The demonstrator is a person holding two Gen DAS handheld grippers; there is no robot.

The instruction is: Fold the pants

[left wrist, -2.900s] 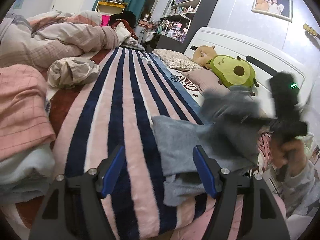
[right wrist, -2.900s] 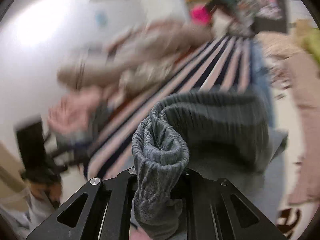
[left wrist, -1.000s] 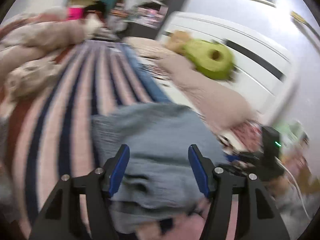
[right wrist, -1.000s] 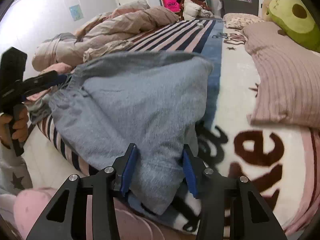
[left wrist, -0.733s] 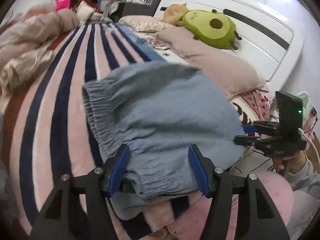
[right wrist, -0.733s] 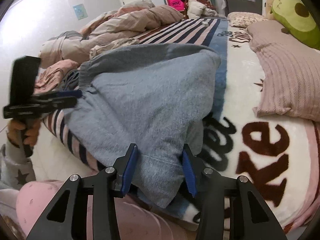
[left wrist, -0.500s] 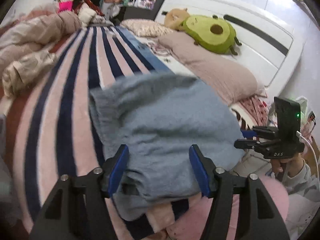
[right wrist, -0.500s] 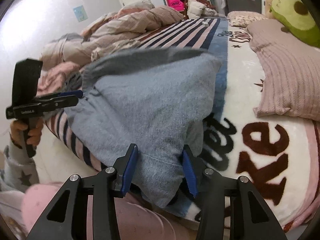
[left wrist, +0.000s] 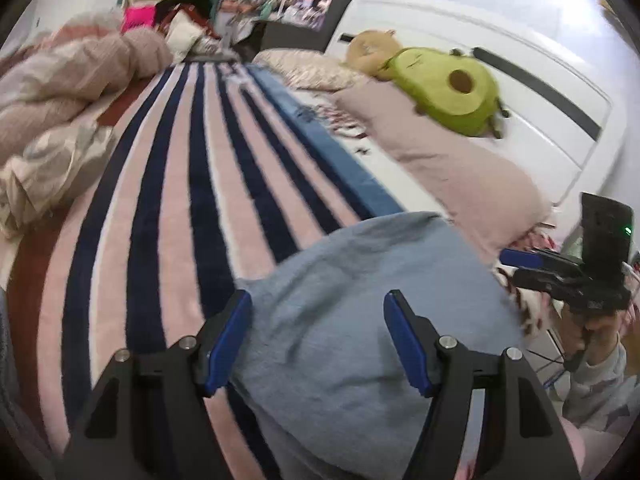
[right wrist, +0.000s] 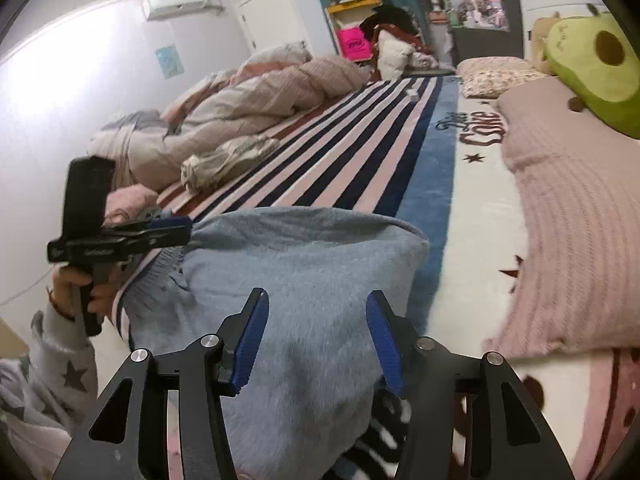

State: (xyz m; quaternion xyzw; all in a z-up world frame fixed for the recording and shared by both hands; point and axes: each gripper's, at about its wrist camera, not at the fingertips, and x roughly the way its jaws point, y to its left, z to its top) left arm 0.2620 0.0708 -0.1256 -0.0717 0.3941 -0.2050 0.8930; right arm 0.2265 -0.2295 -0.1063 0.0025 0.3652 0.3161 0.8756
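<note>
The grey pants [left wrist: 360, 296] lie in a folded heap at the near edge of the striped bed blanket [left wrist: 180, 184]. My left gripper [left wrist: 318, 340] stands open over the heap's left part, and its blue pads [left wrist: 228, 340] do not press the cloth. In the right wrist view the pants [right wrist: 304, 264] run under my right gripper [right wrist: 318, 340], whose jaws are opening; cloth lies between its fingers without being clamped. Each view shows the other tool in a hand: the right gripper [left wrist: 516, 258] at the far right, the left gripper [right wrist: 176, 226] by the gathered waistband.
A rumpled pinkish duvet [right wrist: 248, 108] and loose clothes fill the bed's left side. A pink pillow [right wrist: 572, 220] and a green avocado plush [left wrist: 452, 88] lie against the white headboard [left wrist: 520, 64]. A star-print sleeve [right wrist: 60, 364] shows at lower left.
The pants have sunk from a lifted, stretched shape into a lower heap on the blanket. Both grippers have drawn back from the cloth, and the right one's jaws have widened.
</note>
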